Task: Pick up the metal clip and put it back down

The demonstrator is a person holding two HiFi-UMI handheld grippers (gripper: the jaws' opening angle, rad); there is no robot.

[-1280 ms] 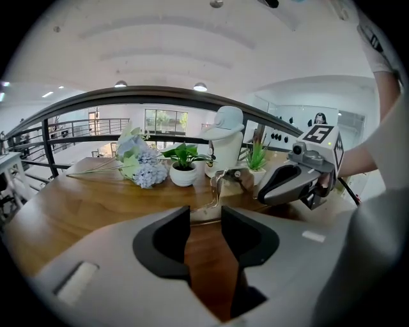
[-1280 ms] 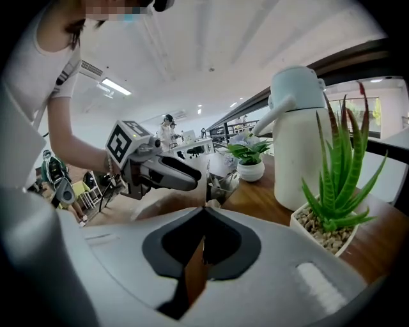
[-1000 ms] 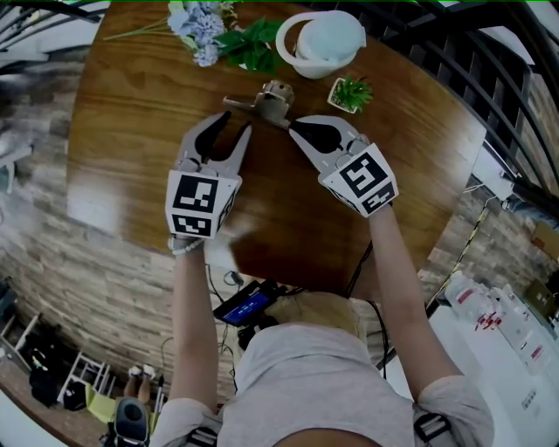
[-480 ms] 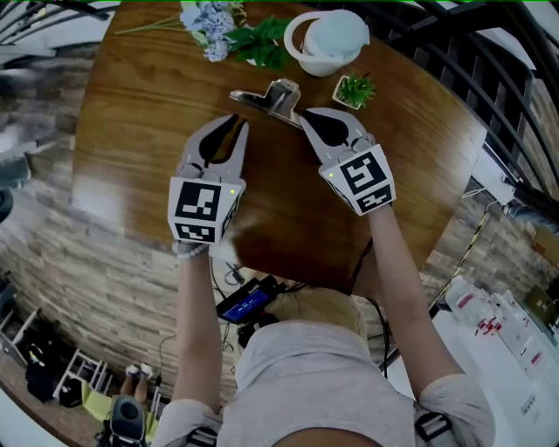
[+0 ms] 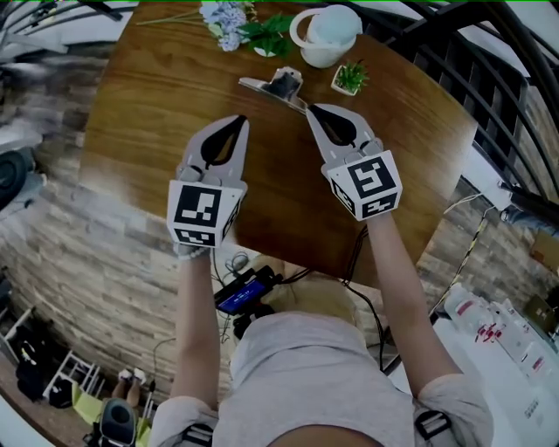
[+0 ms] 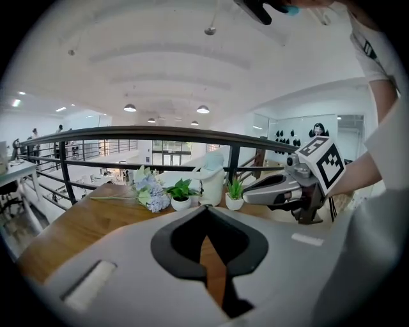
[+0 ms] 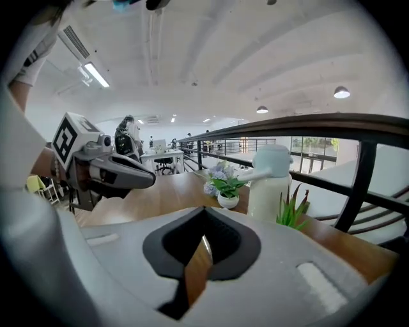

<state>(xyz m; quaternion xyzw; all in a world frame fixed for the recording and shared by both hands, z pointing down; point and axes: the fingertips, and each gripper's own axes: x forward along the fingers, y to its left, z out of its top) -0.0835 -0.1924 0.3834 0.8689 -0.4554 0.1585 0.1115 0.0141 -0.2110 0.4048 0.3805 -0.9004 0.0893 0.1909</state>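
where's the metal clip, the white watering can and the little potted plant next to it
metal clip (image 5: 281,84), head view, its chunky middle
white watering can (image 5: 332,26), head view, its top
little potted plant (image 5: 351,77), head view, its green leaves

— Item listed?
— One metal clip (image 5: 278,85): grey, shiny, a long flat arm stretched to the left and a raised looped part at the right.
— Where is it found?
— It is laid on the wooden worktop (image 5: 157,113), toward the far edge, and is not held.

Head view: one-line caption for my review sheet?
Left gripper and right gripper, jaws shut, above a round brown wooden table, the right one's tip at the silver metal clip.
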